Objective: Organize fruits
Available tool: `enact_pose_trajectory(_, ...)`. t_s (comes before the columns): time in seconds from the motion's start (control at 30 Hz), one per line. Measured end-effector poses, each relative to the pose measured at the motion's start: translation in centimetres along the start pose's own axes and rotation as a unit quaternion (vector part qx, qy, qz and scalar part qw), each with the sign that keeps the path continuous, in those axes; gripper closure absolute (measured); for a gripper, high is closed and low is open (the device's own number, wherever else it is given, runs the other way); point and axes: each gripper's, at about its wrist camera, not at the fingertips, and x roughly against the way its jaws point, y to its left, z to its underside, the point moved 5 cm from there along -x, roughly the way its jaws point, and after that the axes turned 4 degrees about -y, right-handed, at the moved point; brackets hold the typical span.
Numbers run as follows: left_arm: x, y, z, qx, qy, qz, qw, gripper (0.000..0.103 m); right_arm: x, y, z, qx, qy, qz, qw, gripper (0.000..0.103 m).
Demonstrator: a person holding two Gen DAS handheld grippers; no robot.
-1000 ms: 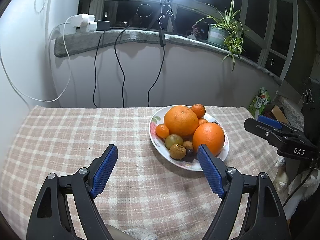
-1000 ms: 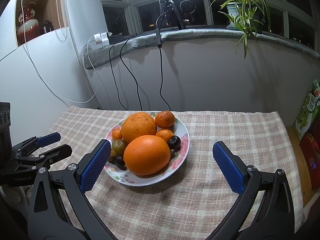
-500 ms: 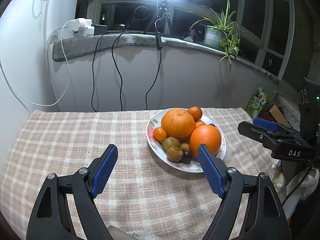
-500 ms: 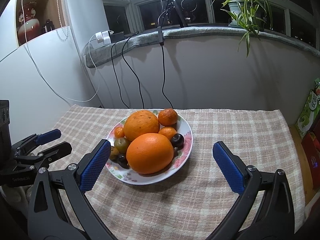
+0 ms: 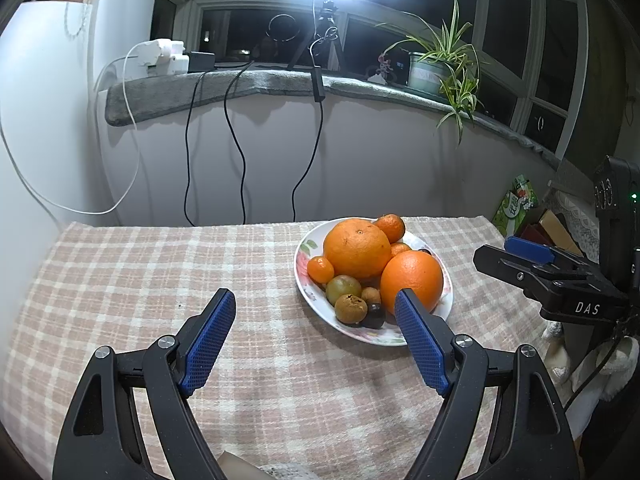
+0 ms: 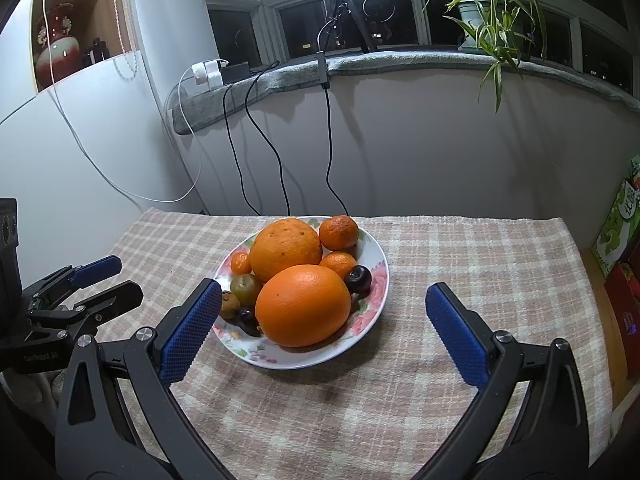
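Right wrist view, contents: one floral plate (image 6: pixel 376 288) on the checked bench cloth (image 6: pixel 460 248), holding two large oranges (image 6: pixel 302 304), three small mandarins (image 6: pixel 338 232), a green fruit (image 6: pixel 246 287) and dark plums (image 6: pixel 358 279). My right fingers (image 6: pixel 324 312) are spread wide, empty, in front of the plate. My left fingers (image 5: pixel 316 316) are likewise released, empty, the plate just beyond their right tip.

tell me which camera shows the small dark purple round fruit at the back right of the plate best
The right wrist view: the small dark purple round fruit sits unobstructed beside the near large orange on the floral plate. In the left wrist view only a dark sliver peeks out behind that orange.
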Motion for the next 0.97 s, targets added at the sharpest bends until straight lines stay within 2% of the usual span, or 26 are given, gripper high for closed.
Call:
enact_pose_trajectory(0.63, -0.1, 0.2, 0.1, -0.001, -0.001, -0.003, 1.0, 0.021, -0.3, -0.3, 0.4, -0.007, 0.006, -0.003, 1.0, 0.0)
enact_pose_trajectory(0.97, -0.2, 0.4, 0.2, 0.001, 0.0, -0.004, 1.0, 0.021, -0.3, -1.6, 0.5, -0.019, 0.009, 0.011, 1.0, 0.0)
